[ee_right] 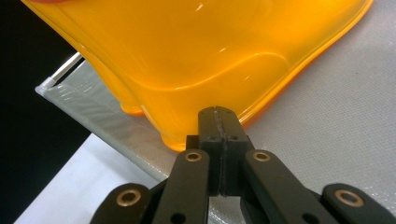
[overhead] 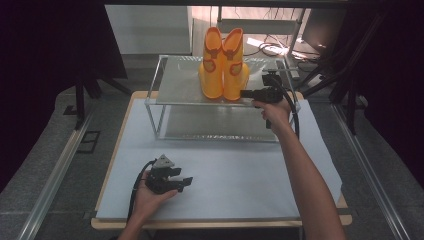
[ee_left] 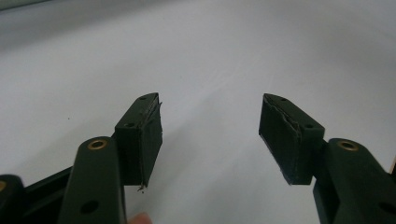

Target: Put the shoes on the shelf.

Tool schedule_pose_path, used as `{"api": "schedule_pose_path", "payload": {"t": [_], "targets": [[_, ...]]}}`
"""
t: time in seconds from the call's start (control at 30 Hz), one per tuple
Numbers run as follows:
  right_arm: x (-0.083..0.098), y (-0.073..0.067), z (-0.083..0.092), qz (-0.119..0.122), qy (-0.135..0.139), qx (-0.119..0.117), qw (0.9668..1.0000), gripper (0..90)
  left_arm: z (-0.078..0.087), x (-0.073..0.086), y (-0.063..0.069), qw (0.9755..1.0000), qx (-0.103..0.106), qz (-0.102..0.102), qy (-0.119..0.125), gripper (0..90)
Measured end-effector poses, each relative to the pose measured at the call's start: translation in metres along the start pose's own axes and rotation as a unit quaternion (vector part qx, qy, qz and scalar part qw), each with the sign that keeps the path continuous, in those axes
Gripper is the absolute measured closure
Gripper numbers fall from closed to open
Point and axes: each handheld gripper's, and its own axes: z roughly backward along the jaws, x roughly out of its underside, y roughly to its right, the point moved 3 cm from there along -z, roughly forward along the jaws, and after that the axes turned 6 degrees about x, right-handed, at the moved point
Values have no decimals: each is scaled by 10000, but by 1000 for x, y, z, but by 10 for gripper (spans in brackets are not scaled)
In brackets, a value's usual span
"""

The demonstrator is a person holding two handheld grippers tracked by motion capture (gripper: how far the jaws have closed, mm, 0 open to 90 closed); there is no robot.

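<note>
My right claw [ee_right: 219, 116] is pressed fully closed with nothing between its jaws, its tip against the sole edge of the near orange boot [overhead: 235, 67]. Both boots [overhead: 222, 65] stand upright together on the rack's [overhead: 175, 95] top shelf. My left claw [overhead: 186, 181] rests wide open and empty, low over the worktop [overhead: 240, 170].

Glossy orange boots [overhead: 223, 64] with red-trimmed patches stand on a silver-grey mesh shelf [overhead: 177, 85] above a pale blue-white mat [overhead: 240, 170]
</note>
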Motion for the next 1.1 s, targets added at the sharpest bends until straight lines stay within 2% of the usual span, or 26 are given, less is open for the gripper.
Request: {"api": "schedule_pose_path", "payload": {"t": [0.27,0.53,0.7,0.9,1.0,1.1], "targets": [[-1,-2,0,67,-21,63,10000,897,-1,0,0,10000,2,8,-14,395],[-1,-2,-1,67,-45,20,10000,897,1,0,-1,10000,5,17,5,395],[-3,1,6,53,74,69,9999,896,3,0,-2,10000,-13,26,45,395],[0,4,20,163,222,109,9996,894,4,0,-2,10000,-24,24,49,395],[5,3,29,297,321,83,9990,809,5,0,-3,10000,-35,36,59,395],[11,3,37,405,405,29,9984,768,6,0,-4,9999,-47,61,75,395]]}}
